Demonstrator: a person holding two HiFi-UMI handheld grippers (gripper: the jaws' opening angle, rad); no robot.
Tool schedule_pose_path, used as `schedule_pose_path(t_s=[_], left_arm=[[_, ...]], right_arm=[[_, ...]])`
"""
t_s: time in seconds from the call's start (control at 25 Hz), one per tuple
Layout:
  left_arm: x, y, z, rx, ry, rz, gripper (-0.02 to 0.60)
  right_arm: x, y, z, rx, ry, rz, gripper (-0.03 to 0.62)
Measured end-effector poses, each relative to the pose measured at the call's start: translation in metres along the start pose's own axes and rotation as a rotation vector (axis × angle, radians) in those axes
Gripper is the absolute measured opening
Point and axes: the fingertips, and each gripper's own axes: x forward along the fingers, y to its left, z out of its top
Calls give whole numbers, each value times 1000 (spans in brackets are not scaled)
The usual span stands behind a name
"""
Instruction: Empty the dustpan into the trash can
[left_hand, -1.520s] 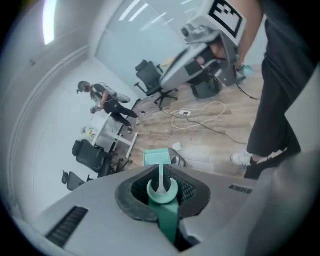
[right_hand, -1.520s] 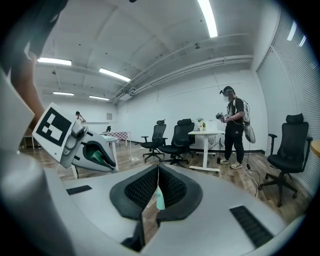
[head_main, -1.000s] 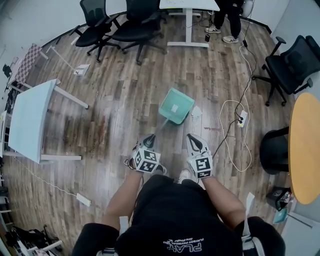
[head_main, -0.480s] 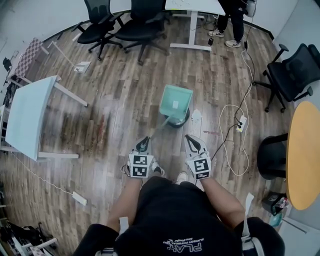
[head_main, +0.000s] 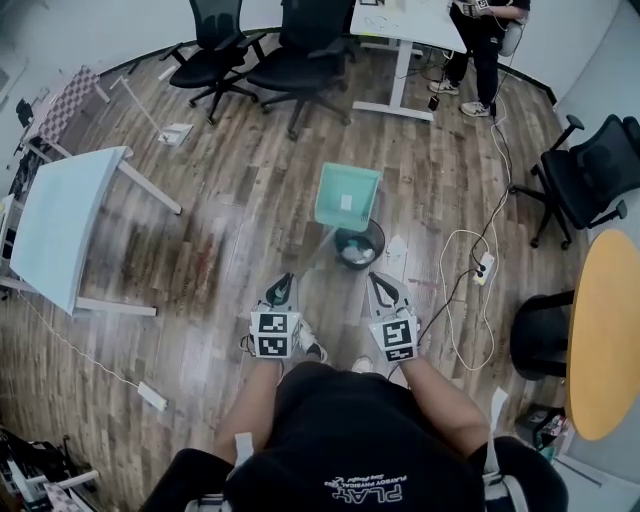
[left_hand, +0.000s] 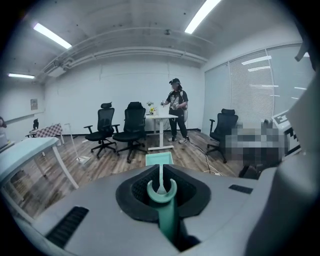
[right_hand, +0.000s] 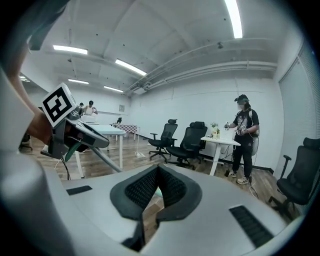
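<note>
The teal dustpan (head_main: 347, 197) hangs above the wooden floor, just beyond the black round trash can (head_main: 358, 245), which has pale litter in it. Its long thin handle (head_main: 318, 250) runs back to my left gripper (head_main: 285, 287), which is shut on the teal handle end (left_hand: 163, 200). In the left gripper view the dustpan (left_hand: 159, 159) shows small, straight ahead past the jaws. My right gripper (head_main: 380, 287) is beside the left one, near the can, with its jaws together and nothing in them (right_hand: 159, 186). The right gripper view shows the left gripper (right_hand: 75, 132) at its left.
A white table (head_main: 60, 235) stands at the left. Black office chairs (head_main: 290, 50) and a desk with a standing person (head_main: 485, 30) are at the back. A black chair (head_main: 590, 170), a round wooden table (head_main: 605, 320) and a cable with power strip (head_main: 480, 245) are at the right.
The dustpan has risen and swung away from me, uncovering the trash can that lay under it. Both grippers have moved up and forward, and the left one has rolled.
</note>
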Motion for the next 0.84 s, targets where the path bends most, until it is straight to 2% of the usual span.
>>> schedule_pose_path(t_s=[0.44,0.84], left_arm=[[-4,32,8,-32,-19,58,41],[5,77,-16,-72,58,112,41]], right_arm=[[21,12,20,0,-43,32,23],[53,22,18,22,-30,49,23]])
